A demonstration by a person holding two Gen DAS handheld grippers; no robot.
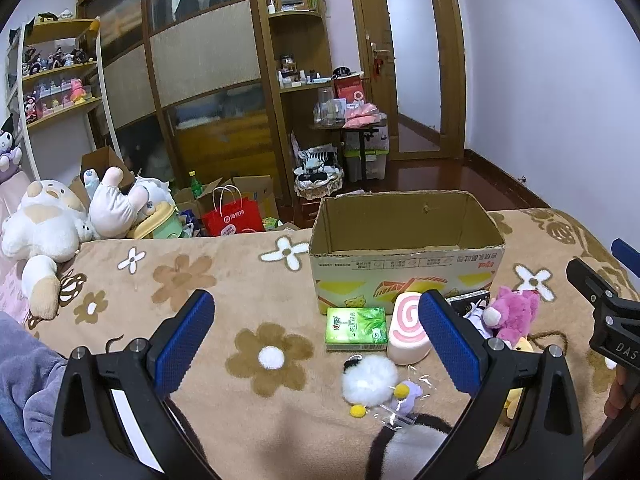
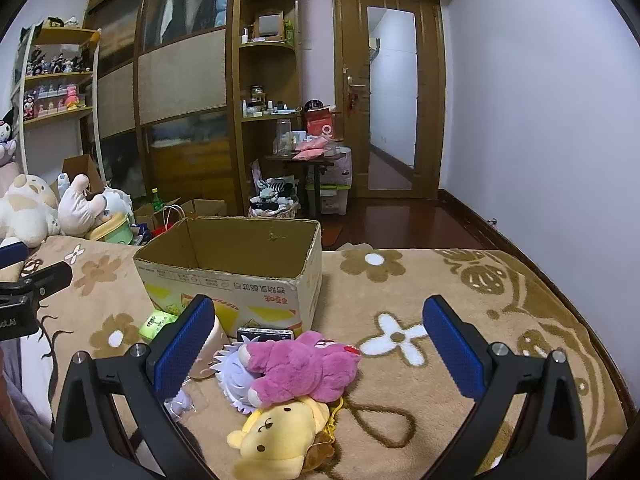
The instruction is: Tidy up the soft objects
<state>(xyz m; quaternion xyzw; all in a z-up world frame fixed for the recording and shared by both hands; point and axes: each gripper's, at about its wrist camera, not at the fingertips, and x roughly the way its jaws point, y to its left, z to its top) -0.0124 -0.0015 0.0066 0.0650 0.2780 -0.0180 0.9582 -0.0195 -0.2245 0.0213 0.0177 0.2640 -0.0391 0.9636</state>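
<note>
Both the left gripper [image 1: 316,316] and right gripper [image 2: 318,322] were wide open, holding nothing; toys lay before the cardboard box [image 2: 224,276]

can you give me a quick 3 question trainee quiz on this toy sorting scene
1. True or false: the cardboard box already holds a toy.
2. Which lies directly on the yellow plush? A) pink plush B) green tissue pack C) white fluffy ball
3. Fill in: the left gripper and right gripper are both ____.

Key: 1 false, none shows inside; 2 A; 3 open
</note>
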